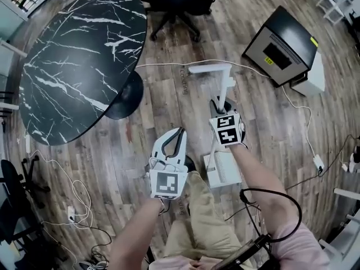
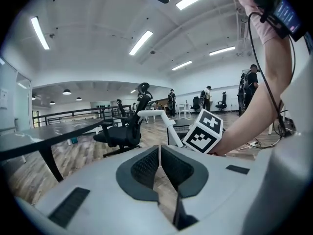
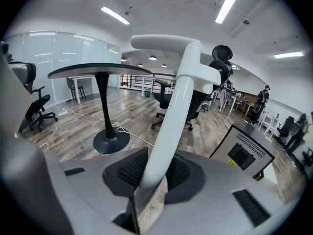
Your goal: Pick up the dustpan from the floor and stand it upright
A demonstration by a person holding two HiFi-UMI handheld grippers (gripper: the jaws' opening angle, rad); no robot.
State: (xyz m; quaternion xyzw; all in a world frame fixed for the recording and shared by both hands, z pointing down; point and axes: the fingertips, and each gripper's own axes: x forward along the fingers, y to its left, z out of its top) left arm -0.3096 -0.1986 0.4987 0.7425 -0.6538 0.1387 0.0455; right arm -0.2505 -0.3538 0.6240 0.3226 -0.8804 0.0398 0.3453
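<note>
Head view: my right gripper point(image 1: 225, 108) is clamped on the handle of the dustpan point(image 1: 223, 172), pan under my wrist. Left gripper view: my left gripper point(image 2: 160, 154) is pressed together, empty, beside it. Right gripper view: the handle stands between my jaws. It's lifted, I judge; settling it upright remains.

Dustpan point(image 1: 220, 172) partly behind right tool point(image 1: 224, 104)

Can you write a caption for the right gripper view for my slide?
The right gripper is shut on the white dustpan handle, with a black table standing behind it.
</note>
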